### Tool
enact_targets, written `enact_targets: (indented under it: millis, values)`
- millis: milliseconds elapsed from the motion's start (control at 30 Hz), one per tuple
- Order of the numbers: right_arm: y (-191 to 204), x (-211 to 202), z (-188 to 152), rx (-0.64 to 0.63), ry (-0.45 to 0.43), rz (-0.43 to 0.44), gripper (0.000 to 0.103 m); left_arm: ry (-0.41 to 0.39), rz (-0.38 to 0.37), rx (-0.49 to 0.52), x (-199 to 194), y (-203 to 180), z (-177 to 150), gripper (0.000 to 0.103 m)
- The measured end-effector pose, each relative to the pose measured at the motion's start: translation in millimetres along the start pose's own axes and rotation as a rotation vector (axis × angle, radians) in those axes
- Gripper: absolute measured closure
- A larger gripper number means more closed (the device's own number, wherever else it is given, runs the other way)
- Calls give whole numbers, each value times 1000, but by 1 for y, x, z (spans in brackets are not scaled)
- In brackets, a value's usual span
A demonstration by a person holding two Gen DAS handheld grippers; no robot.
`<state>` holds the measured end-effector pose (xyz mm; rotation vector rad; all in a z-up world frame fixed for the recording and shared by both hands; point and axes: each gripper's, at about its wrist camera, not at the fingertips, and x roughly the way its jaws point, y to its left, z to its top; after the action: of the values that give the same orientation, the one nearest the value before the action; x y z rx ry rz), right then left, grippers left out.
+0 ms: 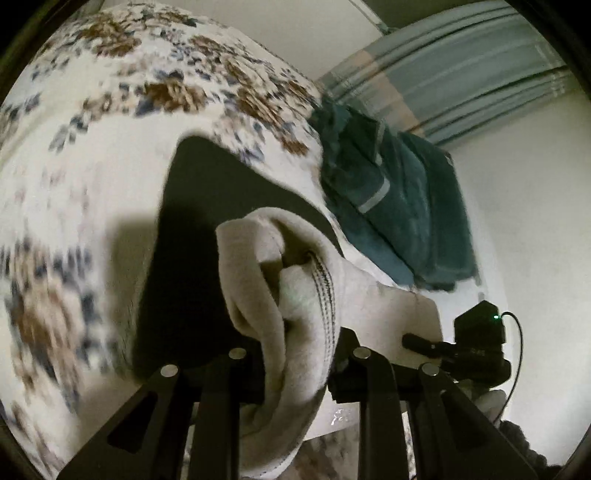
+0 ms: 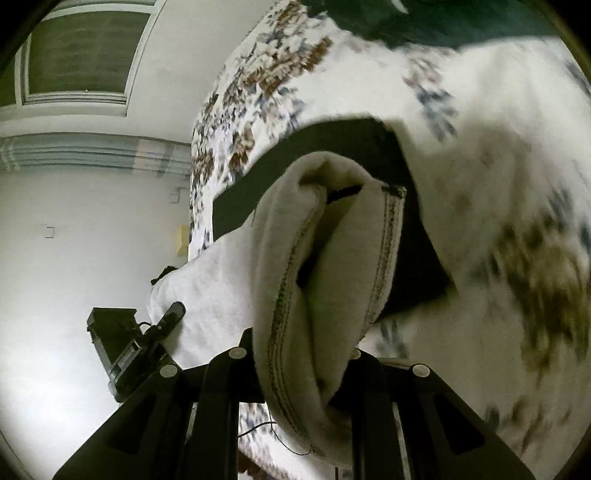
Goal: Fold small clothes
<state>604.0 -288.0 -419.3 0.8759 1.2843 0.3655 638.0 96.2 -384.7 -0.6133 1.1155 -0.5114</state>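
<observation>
A small cream fleece garment (image 1: 295, 295) with dark stitching along its hem is bunched between the jaws of my left gripper (image 1: 295, 373), which is shut on it. The same garment (image 2: 325, 280) hangs in a thick fold through my right gripper (image 2: 303, 376), which is also shut on it. The cloth stretches between the two grippers, lifted above a black mat (image 1: 192, 236) on the flowered bedspread (image 1: 92, 155). The right gripper shows in the left wrist view (image 1: 469, 347); the left gripper shows in the right wrist view (image 2: 136, 343). The fingertips are hidden by the cloth.
A dark teal towel or garment (image 1: 399, 199) lies crumpled at the far edge of the bed, also seen in the right wrist view (image 2: 461, 22). White walls (image 2: 92, 240) and a window (image 2: 81, 51) lie beyond the bed. The black mat (image 2: 332, 147) sits under the garment.
</observation>
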Motion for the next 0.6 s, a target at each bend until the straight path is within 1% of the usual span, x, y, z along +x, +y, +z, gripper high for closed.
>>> enact_targets:
  millis: [67, 100, 167, 233, 267, 333, 367, 400, 433, 467, 500, 533, 567, 600]
  values:
    - [10, 23, 29, -14, 1, -19, 84, -5, 45, 1, 13, 11, 22, 83]
    - [14, 35, 40, -23, 4, -39, 84, -2, 62, 3, 19, 15, 28, 82]
    - [14, 52, 56, -25, 14, -79, 84, 29, 147, 13, 39, 26, 41, 80]
    - [14, 65, 67, -45, 21, -154, 84, 78, 245, 44, 57, 31, 44, 75]
    - [16, 70, 69, -60, 27, -193, 81, 90, 279, 58, 58, 34, 44, 72]
    - [17, 73, 68, -102, 23, -272, 66, 73, 329, 89, 61, 33, 43, 63]
    - [18, 73, 67, -126, 14, -329, 52, 54, 367, 108, 59, 30, 42, 54]
    - [21, 72, 64, -153, -3, -394, 44, 36, 425, 127, 58, 28, 41, 46]
    - [22, 69, 58, -173, -15, -446, 41, 22, 470, 138, 57, 26, 37, 30]
    - [24, 66, 52, -200, -29, -509, 36, 9, 496, 148, 56, 24, 33, 24]
    - [26, 66, 47, -225, -41, -563, 32, -7, 527, 156, 54, 22, 28, 15]
    - [26, 65, 42, -238, -47, -601, 27, -12, 558, 163, 55, 22, 26, 8]
    - [28, 65, 34, -256, -55, -664, 16, -10, 587, 171, 55, 20, 20, 0]
    - [28, 64, 26, -262, -65, -706, 4, -13, 628, 178, 54, 17, 11, 0]
